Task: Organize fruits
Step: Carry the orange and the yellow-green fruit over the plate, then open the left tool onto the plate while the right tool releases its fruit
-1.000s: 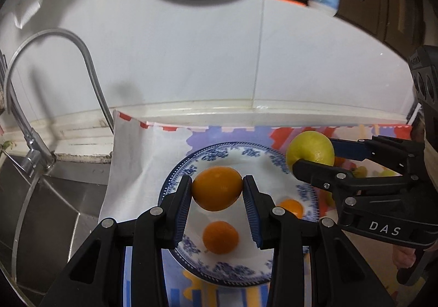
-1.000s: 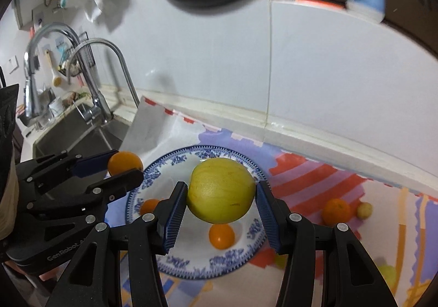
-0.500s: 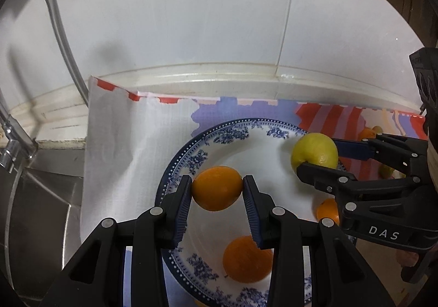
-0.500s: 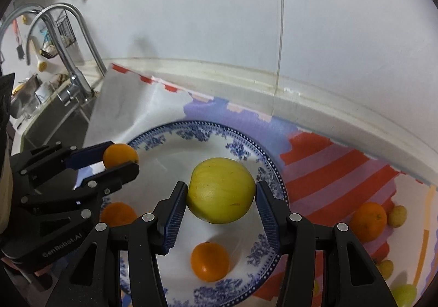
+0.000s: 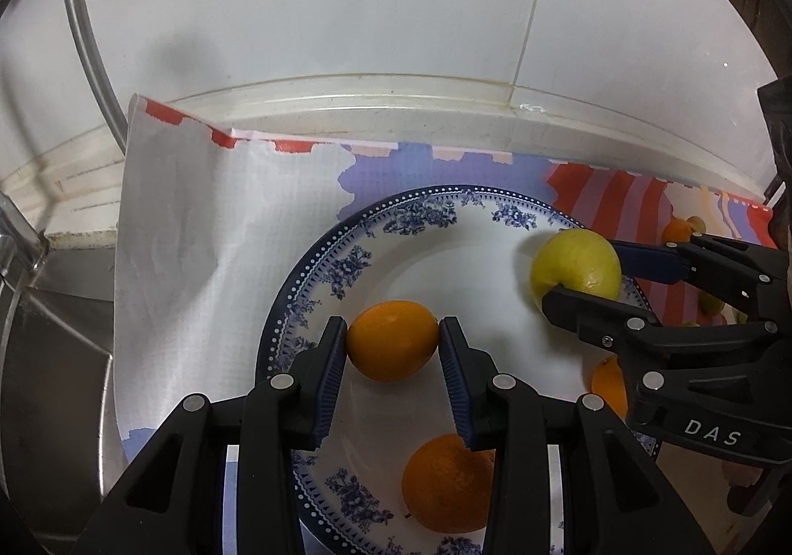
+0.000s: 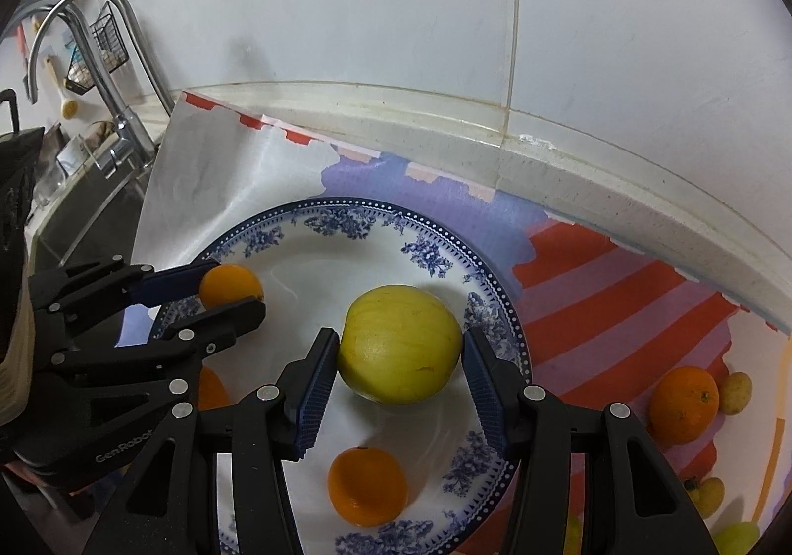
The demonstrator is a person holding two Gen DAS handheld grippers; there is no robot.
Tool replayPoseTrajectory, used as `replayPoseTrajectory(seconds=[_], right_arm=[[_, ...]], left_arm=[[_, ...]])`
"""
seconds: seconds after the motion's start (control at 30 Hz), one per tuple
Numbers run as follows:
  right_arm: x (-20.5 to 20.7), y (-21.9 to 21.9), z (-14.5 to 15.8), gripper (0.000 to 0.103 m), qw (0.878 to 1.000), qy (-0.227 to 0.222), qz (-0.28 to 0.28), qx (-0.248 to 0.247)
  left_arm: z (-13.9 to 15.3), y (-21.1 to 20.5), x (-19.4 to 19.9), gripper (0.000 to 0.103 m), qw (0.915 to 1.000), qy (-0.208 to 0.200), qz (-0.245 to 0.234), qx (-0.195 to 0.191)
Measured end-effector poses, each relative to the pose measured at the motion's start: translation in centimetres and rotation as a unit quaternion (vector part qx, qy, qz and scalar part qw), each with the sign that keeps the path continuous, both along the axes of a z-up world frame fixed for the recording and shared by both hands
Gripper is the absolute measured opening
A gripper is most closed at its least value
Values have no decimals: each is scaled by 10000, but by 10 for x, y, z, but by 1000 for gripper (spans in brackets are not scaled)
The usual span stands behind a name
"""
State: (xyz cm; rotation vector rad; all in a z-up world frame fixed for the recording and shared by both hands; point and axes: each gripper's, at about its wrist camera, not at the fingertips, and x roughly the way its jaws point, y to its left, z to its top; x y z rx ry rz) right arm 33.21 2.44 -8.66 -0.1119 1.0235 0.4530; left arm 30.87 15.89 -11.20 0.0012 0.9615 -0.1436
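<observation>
Both tongs have sunk onto the plate [image 5: 317,268]: left gripper [image 5: 391,347] pinching an orange [image 5: 391,339] at 9 o'clock, right gripper [image 6: 401,352] clamping the yellow fruit [image 6: 401,342] at 3; release comes next

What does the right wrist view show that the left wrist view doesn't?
Only the right wrist view shows the whole tap and the hanging wire basket, plus the loose orange lying clear on the mat beside small yellow fruits.

Only the left wrist view shows the sink basin up close.

Both show the blue-patterned plate, the left tongs shut on a small orange, the right tongs shut on the yellow fruit, and two more oranges on the plate.
</observation>
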Motion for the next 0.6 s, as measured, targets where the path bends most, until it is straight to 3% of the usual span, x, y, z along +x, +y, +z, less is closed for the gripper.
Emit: replayPoseTrajectory(seconds=[0.1, 0.3, 0.6], right_arm=[[0, 0, 0, 53, 10000, -24, 10, -27], [-5, -3, 7, 53, 9999, -155, -24, 30], [-33, -18, 44, 53, 9979, -569, -230, 191]], left_arm=[[-1, -1, 0, 39, 10000, 10, 10, 30], [17, 1, -13, 52, 9995, -251, 160, 103], [62, -7, -51, 65, 9962, -812, 290, 99]])
